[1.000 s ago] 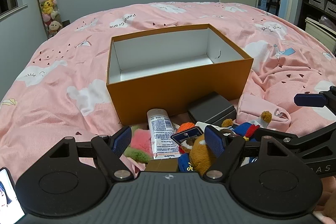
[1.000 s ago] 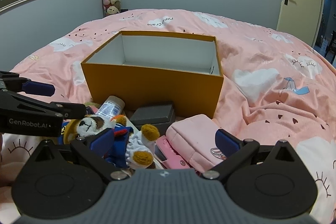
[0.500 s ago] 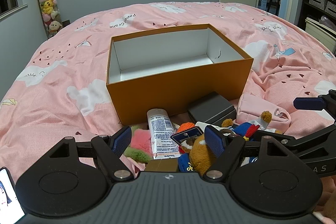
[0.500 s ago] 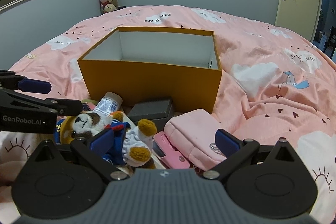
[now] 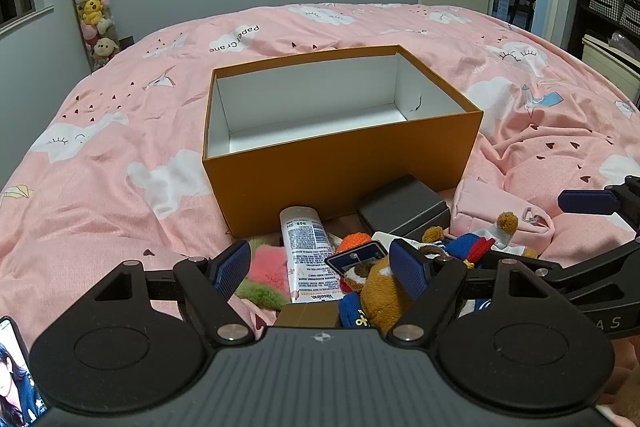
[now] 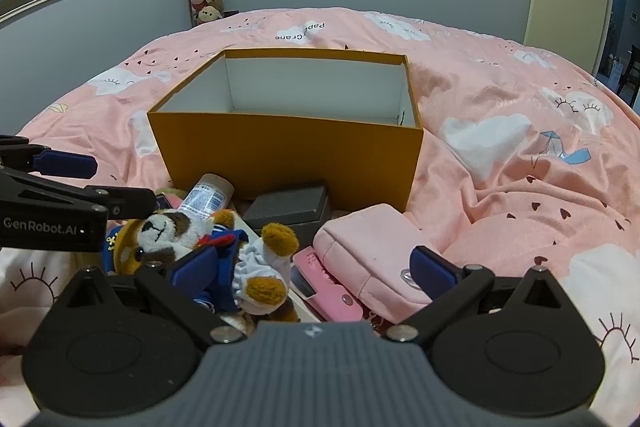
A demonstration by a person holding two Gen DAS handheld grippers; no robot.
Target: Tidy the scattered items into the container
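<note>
The box (image 5: 340, 163) sits empty on the bed (image 5: 100, 155), with the clutter heaped just in front of it for short carries. Left gripper (image 5: 320, 263) and right gripper (image 6: 316, 267) both hover wide open above the heap, holding nothing.

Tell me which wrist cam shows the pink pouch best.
Right wrist view. The pink pouch lies near centre frame, its top and long side in the open, between the right gripper's spread fingers. In the left wrist view the pouch sits off to the right, smaller, its near edge partly hidden behind the plush dog.
</note>
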